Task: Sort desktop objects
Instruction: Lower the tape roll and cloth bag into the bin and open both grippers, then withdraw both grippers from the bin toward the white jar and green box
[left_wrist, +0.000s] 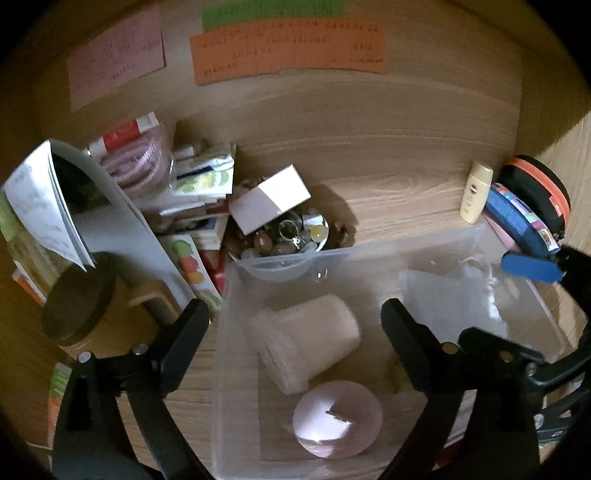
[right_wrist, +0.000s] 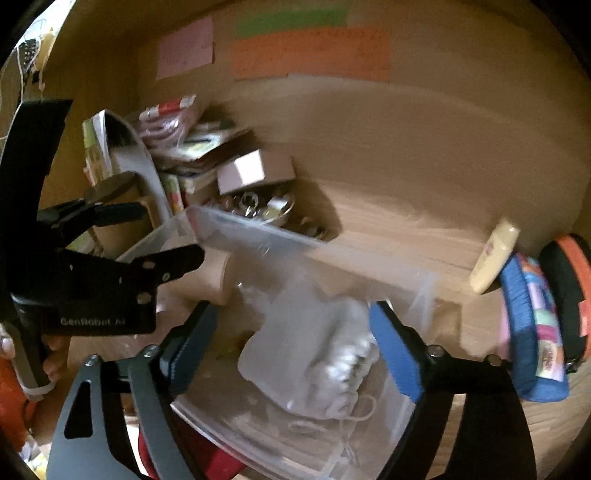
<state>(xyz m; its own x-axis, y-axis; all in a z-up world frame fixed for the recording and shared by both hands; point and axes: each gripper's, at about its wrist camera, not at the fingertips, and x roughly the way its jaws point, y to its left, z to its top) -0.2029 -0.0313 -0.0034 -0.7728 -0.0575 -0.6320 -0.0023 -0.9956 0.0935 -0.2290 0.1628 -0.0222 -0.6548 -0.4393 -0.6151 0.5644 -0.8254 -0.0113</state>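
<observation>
A clear plastic bin (left_wrist: 369, 251) stands on the wooden desk. In it lie a translucent cup (left_wrist: 306, 339) on its side, a round pink object (left_wrist: 338, 421) and a pale drawstring pouch (right_wrist: 317, 354). My left gripper (left_wrist: 295, 306), with black fingers, hangs open over the bin's left part with nothing between its fingers. My right gripper (right_wrist: 291, 306), with blue pads (right_wrist: 395, 354), stands open above the pouch without pressing on it. One blue pad (left_wrist: 532, 267) shows at the right of the left wrist view. The left gripper (right_wrist: 171, 232) also shows at the left of the right wrist view.
Behind the bin sit a bowl of trinkets (left_wrist: 284, 236) and a white box (left_wrist: 269, 199). Books, packets and a black-lidded jar (left_wrist: 77, 299) crowd the left. At the right stand a cream bottle (left_wrist: 476, 192), a blue pouch (left_wrist: 517, 218) and a black-orange case (left_wrist: 539, 188).
</observation>
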